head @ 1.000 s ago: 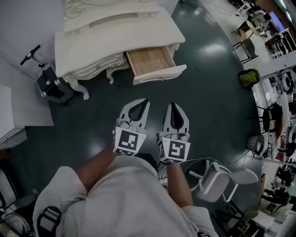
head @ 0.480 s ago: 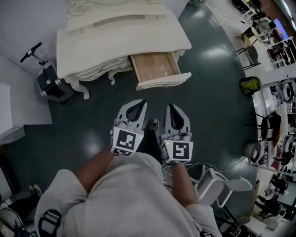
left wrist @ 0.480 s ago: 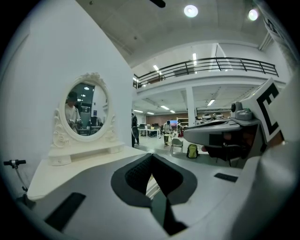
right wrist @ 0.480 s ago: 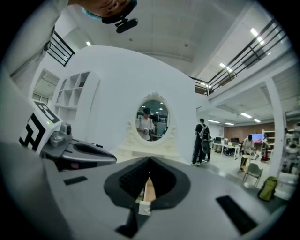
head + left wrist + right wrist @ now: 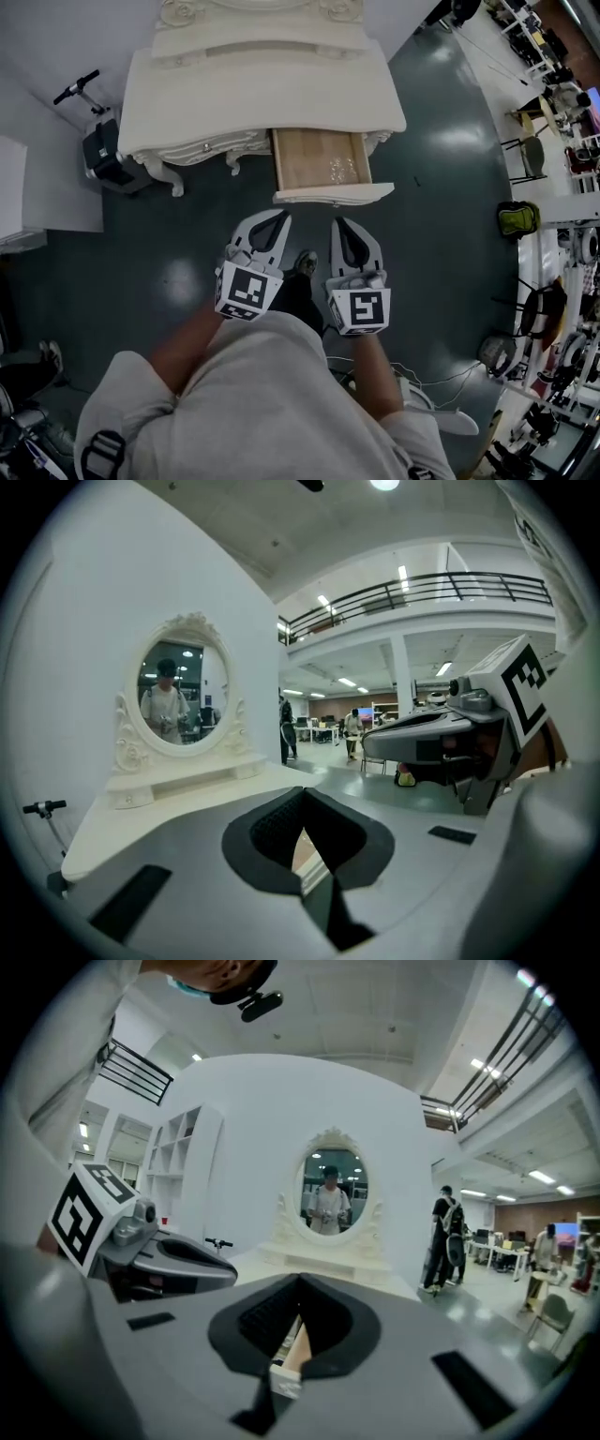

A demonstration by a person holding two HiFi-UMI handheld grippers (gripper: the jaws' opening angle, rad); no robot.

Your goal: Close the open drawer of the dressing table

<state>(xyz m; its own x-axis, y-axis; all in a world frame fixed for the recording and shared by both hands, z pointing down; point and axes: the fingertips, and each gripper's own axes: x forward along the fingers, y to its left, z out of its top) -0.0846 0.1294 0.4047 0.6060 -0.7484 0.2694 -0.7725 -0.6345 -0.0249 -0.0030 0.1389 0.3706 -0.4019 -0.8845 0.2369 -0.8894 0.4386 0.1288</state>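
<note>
The left gripper (image 5: 281,217) and right gripper (image 5: 338,223) sit side by side at the centre of the head view. Each has its jaws pressed together and holds nothing; through the dark hollow between each pair only pale wood shows. Both point up the frame at the drawer (image 5: 323,161), which stands pulled out from the right half of the dressing table (image 5: 262,84) in the upper middle. Its white front panel (image 5: 334,194) lies just above the jaw tips but apart from them. The wooden bottom is almost bare, apart from a few small glinting bits at its right side that are too small to name. It is probably a light, stiff box that slides straight, so a flat push should do and no grip is needed. The best place to press seems to be the middle of the front panel, or both tips spread evenly across it, since a push at one end could skew the drawer. The painted face looks smooth, so the tips could skid.
</note>
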